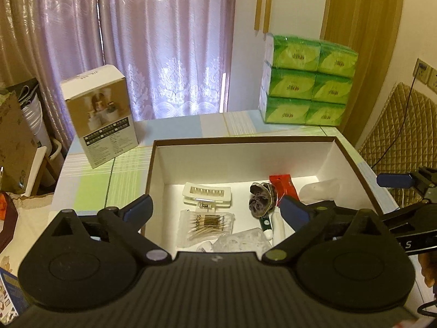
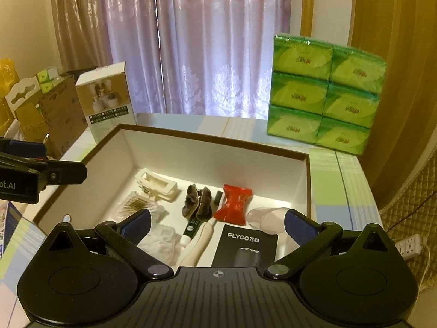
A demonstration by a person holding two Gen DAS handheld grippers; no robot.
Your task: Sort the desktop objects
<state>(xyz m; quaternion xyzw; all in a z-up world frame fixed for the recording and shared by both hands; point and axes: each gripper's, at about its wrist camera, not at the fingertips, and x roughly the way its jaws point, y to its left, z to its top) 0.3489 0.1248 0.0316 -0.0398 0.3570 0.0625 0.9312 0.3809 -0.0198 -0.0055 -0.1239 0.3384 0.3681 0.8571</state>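
Grippers over box (image 2: pixel 218 143): left gripper (image 1: pixel 215 209) and right gripper (image 2: pixel 217 222) both spread wide, empty. Hair clip (image 2: pixel 157 186), cotton swabs (image 1: pixel 206 225), red packet (image 2: pixel 235 203) inside box.

- Left gripper (image 1: pixel 215 207): matte black body, ribbed top plate with a small white mark in the middle.
- Two round black housings, each with a triangular cut-out.
- Black linkage arms, silver pivot screws.
- Dark blue finger pads (image 1: pixel 139 206).
- Right gripper (image 2: pixel 217 224): same build, a crosshair mark on its plate.
- White lettering on both grippers' sides.
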